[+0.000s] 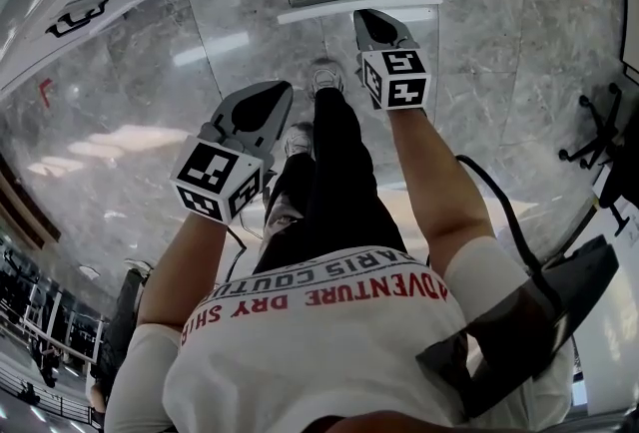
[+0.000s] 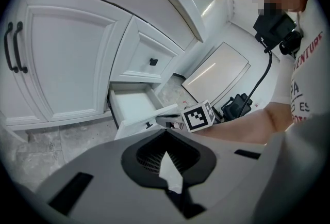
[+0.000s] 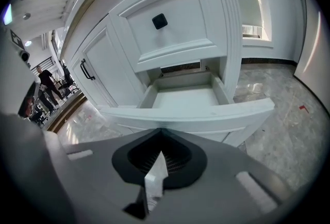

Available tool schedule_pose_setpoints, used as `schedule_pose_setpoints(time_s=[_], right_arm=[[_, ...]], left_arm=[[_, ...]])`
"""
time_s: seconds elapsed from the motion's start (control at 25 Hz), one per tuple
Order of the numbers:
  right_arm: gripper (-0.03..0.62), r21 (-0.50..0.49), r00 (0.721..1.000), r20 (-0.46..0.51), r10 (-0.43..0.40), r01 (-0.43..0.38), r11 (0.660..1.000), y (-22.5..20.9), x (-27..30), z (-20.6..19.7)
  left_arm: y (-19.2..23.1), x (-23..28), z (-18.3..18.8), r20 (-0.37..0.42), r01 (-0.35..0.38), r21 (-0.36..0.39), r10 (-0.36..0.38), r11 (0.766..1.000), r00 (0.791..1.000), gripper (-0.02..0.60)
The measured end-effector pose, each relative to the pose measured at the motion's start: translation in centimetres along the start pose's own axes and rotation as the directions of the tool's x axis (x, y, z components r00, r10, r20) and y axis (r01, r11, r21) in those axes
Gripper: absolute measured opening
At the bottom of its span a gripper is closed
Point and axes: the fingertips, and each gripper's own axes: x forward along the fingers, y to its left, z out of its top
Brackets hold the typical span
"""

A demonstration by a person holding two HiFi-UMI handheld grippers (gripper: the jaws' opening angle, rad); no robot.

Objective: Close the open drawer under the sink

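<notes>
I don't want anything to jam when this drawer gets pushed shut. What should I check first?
1. The drawer is open: ok, it is pulled out.
2. Nothing sticks up inside it: ok, the inside looks bare.
3. The right gripper faces the front panel: ok, jaws together, close to its outer face.
4. Contact with the front panel: cannot tell.
5. The left gripper is out of the way: ok, jaws together, empty, back from the drawer.
</notes>
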Motion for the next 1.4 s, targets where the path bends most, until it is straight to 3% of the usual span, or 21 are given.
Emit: schedule_pose_setpoints(time_s=[1.4], right_arm=[[0.002, -0.017, 0.995, 0.098, 0.005, -0.003, 1.0, -3.3, 9.7, 13.0]], left_arm=[[4.8, -1.7, 0.2, 0.009, -0.058, -0.078, 0.059, 0.995, 0.998, 0.002]])
